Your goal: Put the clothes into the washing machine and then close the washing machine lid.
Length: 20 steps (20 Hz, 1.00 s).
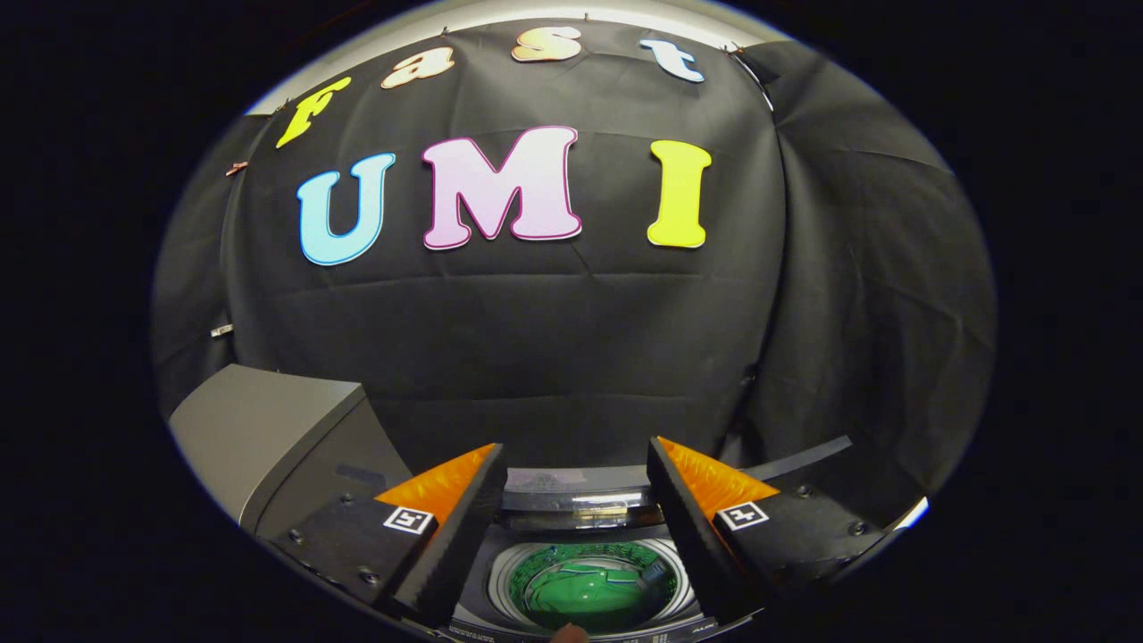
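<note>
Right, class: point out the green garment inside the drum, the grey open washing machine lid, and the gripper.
Green garment (585, 597): gripper view, on its folded cloth in the drum.
Grey open washing machine lid (268, 429): gripper view, on its flat panel.
Gripper (576, 536): gripper view, midway between its open fingertips, holding nothing.

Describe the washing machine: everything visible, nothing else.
The washing machine is a dark grey top-loader seen from above, just ahead of and below the open gripper. Its lid is up, its glossy edge standing at the back of the opening. The round drum, pale-rimmed and lit green inside, shows between the fingers, with something green lying in it; what it is cannot be told. The flat grey top panel extends beside one finger. Nothing is between the fingers, and neither visibly touches the machine.
</note>
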Available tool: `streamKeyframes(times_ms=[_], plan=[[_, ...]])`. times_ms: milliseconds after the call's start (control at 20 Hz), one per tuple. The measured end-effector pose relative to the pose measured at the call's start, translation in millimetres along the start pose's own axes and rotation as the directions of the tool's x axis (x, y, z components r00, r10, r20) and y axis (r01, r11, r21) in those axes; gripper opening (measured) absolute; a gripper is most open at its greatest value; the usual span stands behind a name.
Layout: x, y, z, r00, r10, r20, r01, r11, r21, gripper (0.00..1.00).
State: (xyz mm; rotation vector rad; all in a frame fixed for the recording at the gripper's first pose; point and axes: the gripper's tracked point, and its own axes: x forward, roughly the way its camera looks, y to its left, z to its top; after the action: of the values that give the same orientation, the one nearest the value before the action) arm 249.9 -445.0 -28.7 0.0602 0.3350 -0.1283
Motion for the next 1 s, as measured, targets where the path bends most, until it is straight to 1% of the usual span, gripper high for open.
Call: streamKeyframes(times_ms=[100,200,250,350,650,800,1000], plan=[[0.7,-1.0,-7.3,1.0,0.004,-0.007,-0.004,0.999,0.038,0.99],[3.3,-1.0,-26.6,0.999,0.001,-0.048,0.002,0.998,0.058,0.99],[5.2,-5.3,-39.0,0.997,-0.015,-0.071,0.018,0.999,0.05,0.99],[2.9,-7.0,-63.2,0.993,-0.011,-0.12,0.018,0.998,0.055,0.99],[-2.2,-12.5,-102.1,0.978,-0.019,-0.209,0.02,1.0,-0.001,0.99],[-6.0,-8.9,-97.9,0.977,-0.015,-0.212,0.017,1.0,0.011,0.99],[-16.7,3.1,-61.4,0.988,-0.007,-0.154,0.011,1.0,0.02,0.99]])
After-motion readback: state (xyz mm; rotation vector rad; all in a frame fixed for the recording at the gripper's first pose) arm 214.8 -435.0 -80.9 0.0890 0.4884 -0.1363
